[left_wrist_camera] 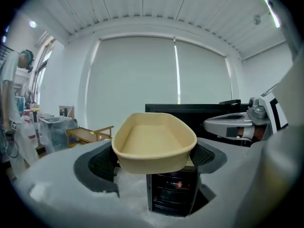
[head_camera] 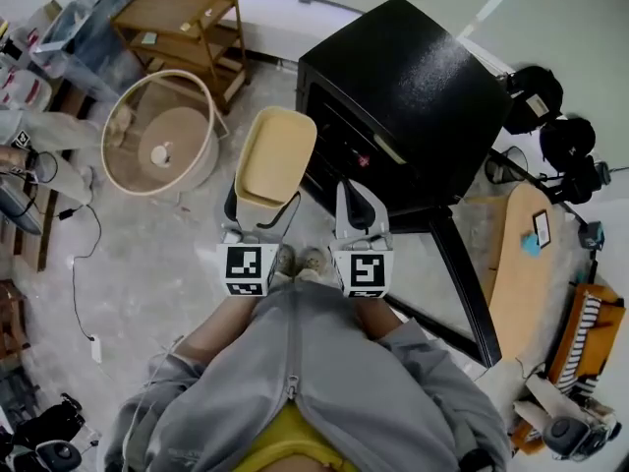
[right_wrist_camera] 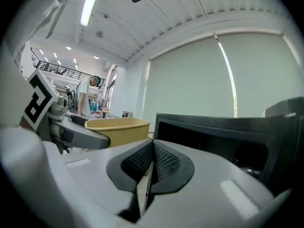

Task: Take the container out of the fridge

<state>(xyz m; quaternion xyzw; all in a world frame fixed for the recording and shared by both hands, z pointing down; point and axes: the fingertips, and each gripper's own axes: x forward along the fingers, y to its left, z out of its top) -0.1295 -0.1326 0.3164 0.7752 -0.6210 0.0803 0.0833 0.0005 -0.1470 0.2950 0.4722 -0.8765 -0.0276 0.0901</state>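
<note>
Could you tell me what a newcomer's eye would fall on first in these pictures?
The tan container stands out, gripped by the left gripper in front of the person. Right of it sits the black fridge, with the right gripper shut and empty before it.

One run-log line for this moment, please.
left claw: shut on container | right claw: shut, empty | container: held outside open fridge

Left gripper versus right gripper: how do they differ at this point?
The left gripper has its jaws wide apart; the right gripper has its jaws pressed together. The left gripper clamps the beige container by its near end; the right gripper holds nothing. Both are held side by side, pointing toward the black fridge.
</note>
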